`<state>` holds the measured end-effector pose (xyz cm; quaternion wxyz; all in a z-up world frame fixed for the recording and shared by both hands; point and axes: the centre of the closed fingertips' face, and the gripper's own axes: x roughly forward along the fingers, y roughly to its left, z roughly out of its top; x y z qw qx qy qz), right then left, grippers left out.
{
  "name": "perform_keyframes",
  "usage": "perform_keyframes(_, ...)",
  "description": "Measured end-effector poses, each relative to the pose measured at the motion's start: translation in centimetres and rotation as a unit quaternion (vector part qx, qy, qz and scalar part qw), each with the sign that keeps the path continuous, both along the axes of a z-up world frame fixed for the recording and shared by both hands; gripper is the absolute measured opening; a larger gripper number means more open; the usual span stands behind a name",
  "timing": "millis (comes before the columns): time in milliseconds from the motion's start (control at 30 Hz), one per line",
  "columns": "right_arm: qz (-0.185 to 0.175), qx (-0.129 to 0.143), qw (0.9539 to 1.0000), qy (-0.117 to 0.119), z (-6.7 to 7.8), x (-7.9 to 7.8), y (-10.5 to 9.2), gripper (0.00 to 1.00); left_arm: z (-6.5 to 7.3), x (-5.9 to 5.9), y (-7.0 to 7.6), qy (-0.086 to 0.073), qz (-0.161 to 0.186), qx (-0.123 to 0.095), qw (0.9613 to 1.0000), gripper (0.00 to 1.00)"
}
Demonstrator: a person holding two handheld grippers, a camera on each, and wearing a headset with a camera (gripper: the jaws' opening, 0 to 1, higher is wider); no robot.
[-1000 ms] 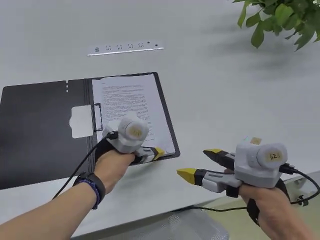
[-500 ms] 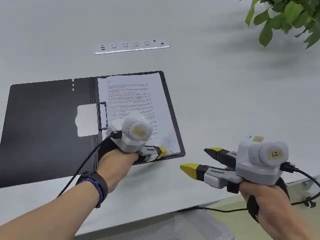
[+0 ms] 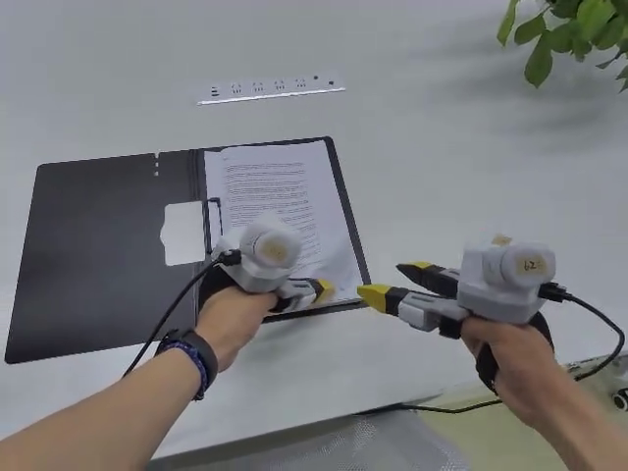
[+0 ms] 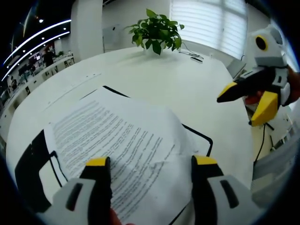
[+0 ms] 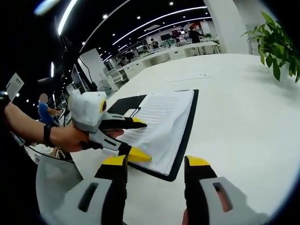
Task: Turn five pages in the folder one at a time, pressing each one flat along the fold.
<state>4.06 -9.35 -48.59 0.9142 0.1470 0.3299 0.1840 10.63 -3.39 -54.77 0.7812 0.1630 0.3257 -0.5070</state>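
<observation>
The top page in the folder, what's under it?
More white sheets peek out at its lower edge, with the black folder beneath. The top page covers them, so their print is hidden.

Print on the white paper sheet in the black open folder is too small to read, green leafy plant is cropped at the frame corner, left gripper covers the sheet's lower-left part.

Round sticker on the right gripper bore handwritten digits, read as "62", faint. Yellowish sticker on the left gripper was marked but not legible. The page carried dense printed lines, too small to read.
</observation>
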Motion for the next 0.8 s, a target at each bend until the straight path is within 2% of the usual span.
perform_keyframes(200,-0.007,0.029,0.9995,-0.005,-0.6,2.8,0.7,0.41,0.0,-0.1,0.1,0.001,-0.002,0.000,1.0000,0.69)
perform_keyframes(367,-0.010,0.055,0.9985,0.000,-1.6,4.8,1.8,0.40,0.0,-0.1,0.1,0.001,-0.004,0.003,1.0000,0.68)
perform_keyframes(633,-0.012,0.081,0.9966,0.009,-2.7,6.4,3.3,0.38,-0.1,-0.1,0.5,0.003,-0.007,0.006,0.9999,0.66)
perform_keyframes(800,-0.020,0.094,0.9953,0.009,-2.7,6.6,3.5,0.35,0.0,-0.2,0.7,0.006,-0.009,0.007,0.9999,0.66)
